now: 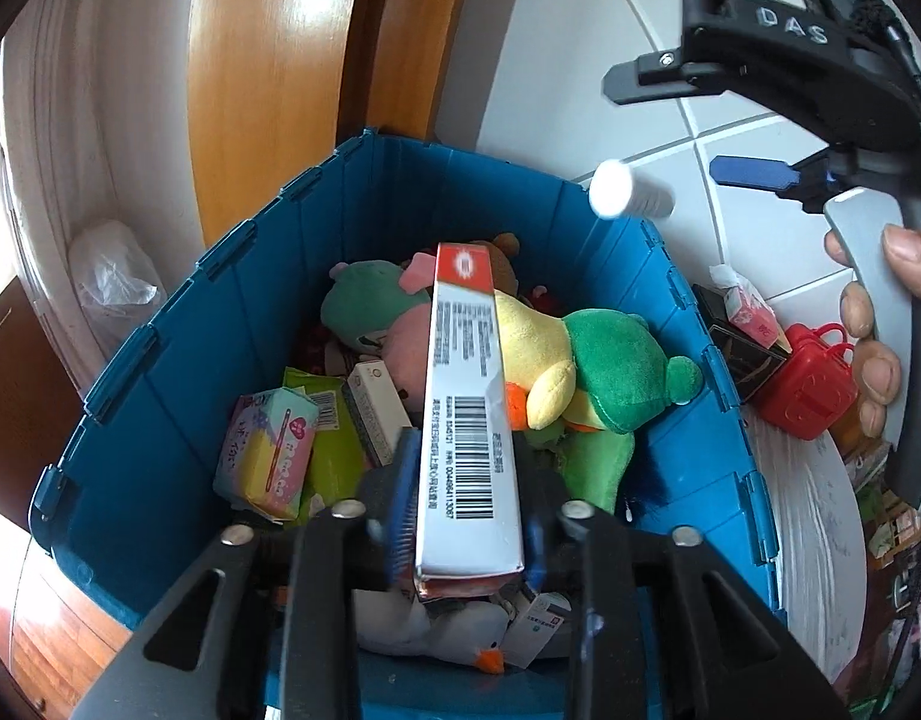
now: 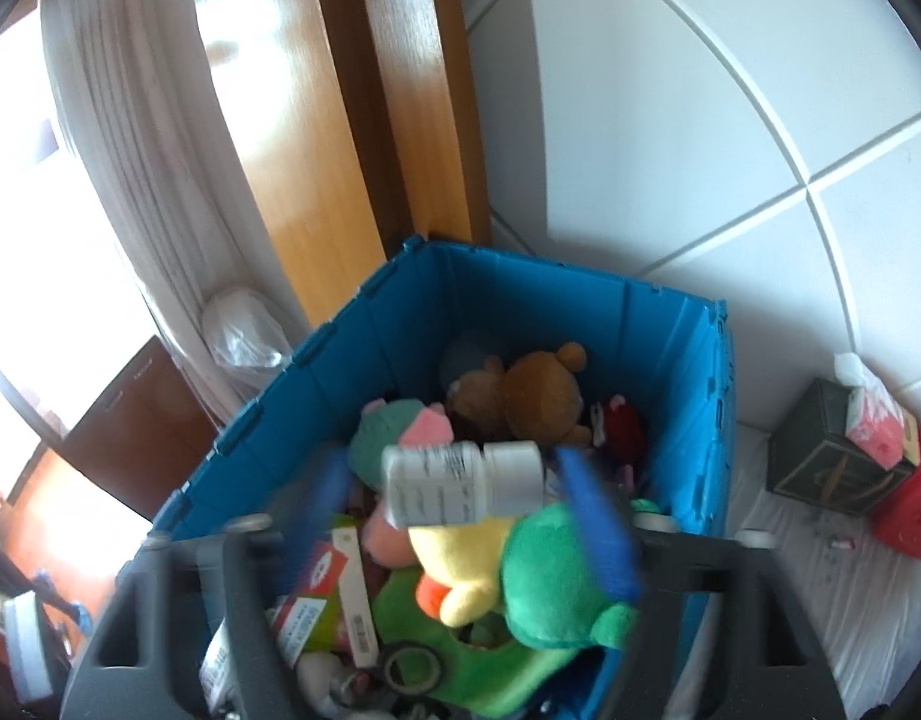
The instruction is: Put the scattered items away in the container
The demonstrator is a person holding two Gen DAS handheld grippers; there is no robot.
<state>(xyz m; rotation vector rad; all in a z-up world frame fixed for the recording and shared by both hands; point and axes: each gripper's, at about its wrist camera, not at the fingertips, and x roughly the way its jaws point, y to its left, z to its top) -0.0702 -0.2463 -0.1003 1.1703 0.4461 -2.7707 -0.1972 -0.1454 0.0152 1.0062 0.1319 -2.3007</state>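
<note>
Two hand-held grippers are working over the blue container (image 1: 178,360), which is standing open against a wooden door frame (image 1: 268,72) and a white tiled wall (image 2: 670,120).

1. The left gripper (image 1: 466,450) is pointing down into the container from above its near wall. Its jaws are standing moderately apart. A long white-and-red carton (image 1: 466,420), barcode side up, is lying between them along their length. The ribbed face of the left pad (image 1: 403,480) is showing just beside the carton's edge, so the pads are not clamping it. The far end of the carton is reaching over the plush toys in the middle of the container.

2. The right gripper (image 2: 454,468) is hanging above the container's right side with its jaws spread wide. A person's hand (image 1: 868,324) is wrapping around its grey trigger. A small white bottle (image 2: 460,483) is lying sideways in the air between the blurred blue fingers (image 2: 592,522). In the left wrist view it is sitting clear of both fingers, above the container's right rim.

3. Inside the container, a green-and-yellow plush (image 1: 580,372), a brown bear plush (image 2: 538,396), a pastel tissue pack (image 1: 268,456) and a white plush with an orange beak (image 1: 436,630) are lying in a heap.

4. Outside the container's right wall, a dark box (image 2: 820,456) and a red case (image 1: 808,384) are standing near each other.
</note>
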